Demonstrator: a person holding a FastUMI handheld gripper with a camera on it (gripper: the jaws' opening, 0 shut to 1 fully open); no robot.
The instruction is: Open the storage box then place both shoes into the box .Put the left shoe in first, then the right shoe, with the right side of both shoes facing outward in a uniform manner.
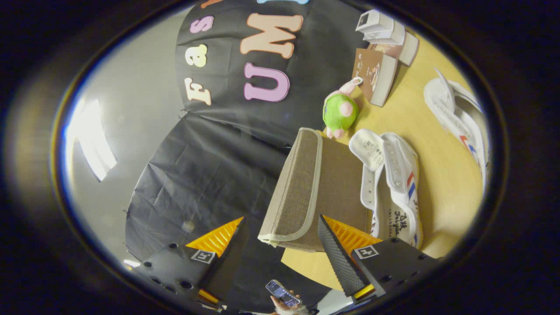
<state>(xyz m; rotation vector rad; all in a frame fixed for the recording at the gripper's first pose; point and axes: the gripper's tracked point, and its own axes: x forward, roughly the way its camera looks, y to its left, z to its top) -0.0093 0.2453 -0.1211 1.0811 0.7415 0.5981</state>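
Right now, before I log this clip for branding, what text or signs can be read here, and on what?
Nearer shoe, dark script on its side: too blurred to read.
Its insole stamp: too small to read.
Brown box, printing: too small to read.
Gripper, open at the storage box flap: square markers, no words.

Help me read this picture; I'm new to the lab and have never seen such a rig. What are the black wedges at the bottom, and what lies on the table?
The camera rides on a hand-held two-finger tool, looking forward along it, and here it is rolled sideways. The wedges are its fingers, apart and holding nothing. Just ahead, between them, stands the fabric storage box, flap closed. Beside it on the wooden table lies one white shoe, another shoe farther off. Beyond sit a green plush toy and small cartons. Below, someone's hand holds a phone.
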